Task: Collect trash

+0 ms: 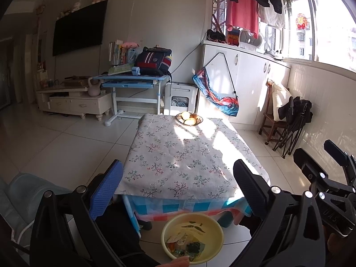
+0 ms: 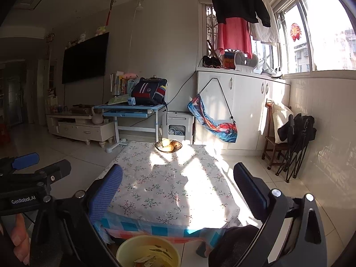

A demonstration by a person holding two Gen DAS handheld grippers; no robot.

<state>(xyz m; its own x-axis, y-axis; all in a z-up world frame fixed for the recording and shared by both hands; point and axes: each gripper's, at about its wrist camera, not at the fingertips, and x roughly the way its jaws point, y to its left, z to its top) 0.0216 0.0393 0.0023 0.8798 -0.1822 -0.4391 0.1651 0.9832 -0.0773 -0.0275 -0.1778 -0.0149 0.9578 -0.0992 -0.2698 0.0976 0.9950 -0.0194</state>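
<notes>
A yellow basin [image 1: 193, 235] stands on the floor in front of the low table, holding wrappers and scraps [image 1: 184, 245]; it also shows at the bottom of the right wrist view [image 2: 148, 252]. My left gripper [image 1: 178, 191] is open and empty, held above the basin and the table's near edge. My right gripper [image 2: 178, 191] is open and empty, over the table's near edge. The right gripper shows at the right of the left wrist view [image 1: 329, 178], and the left gripper at the left of the right wrist view [image 2: 33, 166].
The low table [image 1: 184, 155] has a floral cloth and a dish of fruit [image 1: 189, 119] at its far end. Beyond are a blue desk [image 1: 131, 82] with a backpack, a TV cabinet [image 1: 73, 102], white cupboards [image 1: 244, 84], and a wooden chair [image 1: 273, 120] with a folded black chair.
</notes>
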